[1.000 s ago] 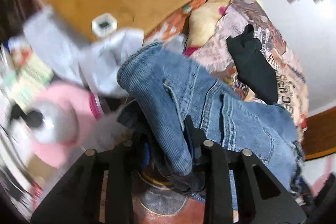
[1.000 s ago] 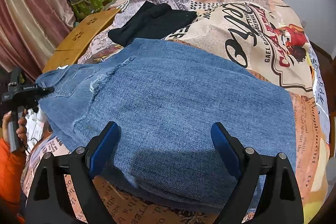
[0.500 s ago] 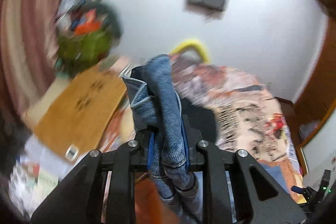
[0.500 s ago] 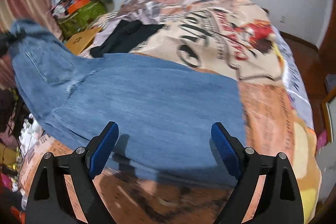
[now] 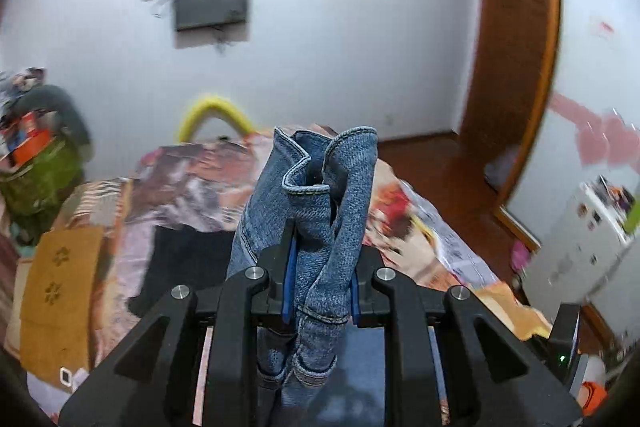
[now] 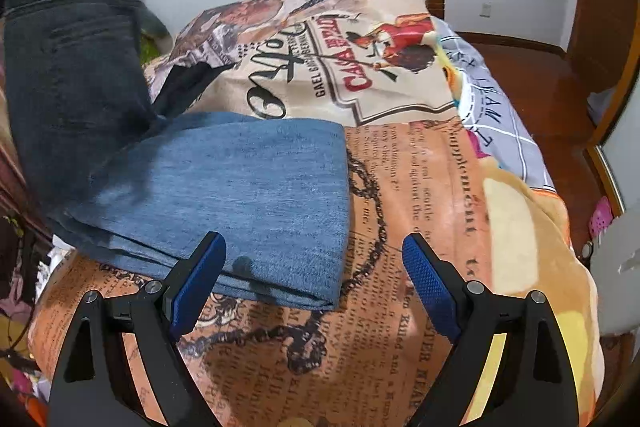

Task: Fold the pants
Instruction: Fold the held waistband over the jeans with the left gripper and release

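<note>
Jeans (image 5: 320,219) waistband now higher, clamped in left hand-held gripper (image 5: 318,291); right hand-held gripper (image 6: 314,283) agape.

To the right of the folded jeans (image 6: 240,195), the printed bedspread (image 6: 440,187) lies bare as far as the bed's edge, giving open passage. On the left the lifted denim hangs like a curtain. Beyond it a black garment (image 5: 180,267) lies, probably flat, though blurred.
</note>
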Demonstrator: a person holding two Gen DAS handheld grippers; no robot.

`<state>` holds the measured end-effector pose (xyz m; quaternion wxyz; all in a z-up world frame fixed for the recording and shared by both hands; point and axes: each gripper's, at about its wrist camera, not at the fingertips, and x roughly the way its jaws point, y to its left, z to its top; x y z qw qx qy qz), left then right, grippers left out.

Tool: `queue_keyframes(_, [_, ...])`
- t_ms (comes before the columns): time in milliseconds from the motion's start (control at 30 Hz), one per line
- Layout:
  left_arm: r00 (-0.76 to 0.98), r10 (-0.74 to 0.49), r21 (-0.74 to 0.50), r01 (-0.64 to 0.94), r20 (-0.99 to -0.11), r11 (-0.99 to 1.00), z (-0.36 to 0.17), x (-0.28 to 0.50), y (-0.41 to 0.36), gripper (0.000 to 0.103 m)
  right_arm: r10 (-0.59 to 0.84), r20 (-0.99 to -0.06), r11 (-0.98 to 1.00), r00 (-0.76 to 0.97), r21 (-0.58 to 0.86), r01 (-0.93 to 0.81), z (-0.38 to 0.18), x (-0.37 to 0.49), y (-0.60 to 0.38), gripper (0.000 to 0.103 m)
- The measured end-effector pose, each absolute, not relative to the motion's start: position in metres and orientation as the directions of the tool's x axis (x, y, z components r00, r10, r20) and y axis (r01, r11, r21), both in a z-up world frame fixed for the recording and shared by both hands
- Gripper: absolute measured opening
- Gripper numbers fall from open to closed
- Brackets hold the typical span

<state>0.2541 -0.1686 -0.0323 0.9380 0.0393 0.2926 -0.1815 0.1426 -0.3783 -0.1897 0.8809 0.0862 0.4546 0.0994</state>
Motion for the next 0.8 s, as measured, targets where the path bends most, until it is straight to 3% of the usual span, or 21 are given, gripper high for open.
queue_keyframes(233, [0.601,-0.379,-0.026,0.511,-0.704,0.859,-0.087,0.256,-0.236,0.020,0.249,-0.776,0.965,0.579,0.250,-0.080,-0.190,0.136,-0.386,0.088])
queue_keyframes(467, [0.503,-0.381,-0.012,0.592,-0.775,0.806,-0.116,0.244,-0.272,0.024,0.241,-0.780,0.966,0.578,0.249,-0.066,-0.194,0.132,-0.390,0.088])
queue_keyframes(567, [0.451,-0.397,-0.047,0.611,-0.799,0.790,-0.117,0.242,-0.277,0.046,0.239,-0.783,0.967,0.575,0.244,-0.070,-0.194,0.131,-0.389,0.088])
queue_keyframes(633, [0.466,-0.419,-0.062,0.607,-0.780,0.792,-0.110,0.239,-0.276,0.076,0.238,-0.783,0.968,0.575,0.241,-0.073,-0.193,0.130,-0.388,0.088])
queue_keyframes(733, [0.560,-0.423,-0.027,0.579,-0.712,0.815,-0.092,0.235,-0.266,0.096,0.239,-0.783,0.968,0.574,0.240,-0.076,-0.192,0.130,-0.386,0.088])
queue_keyframes(800, [0.587,-0.418,-0.012,0.571,-0.693,0.821,-0.086,0.237,-0.260,0.098,0.239,-0.785,0.968,0.572,0.238,-0.078,-0.192,0.130,-0.385,0.088])
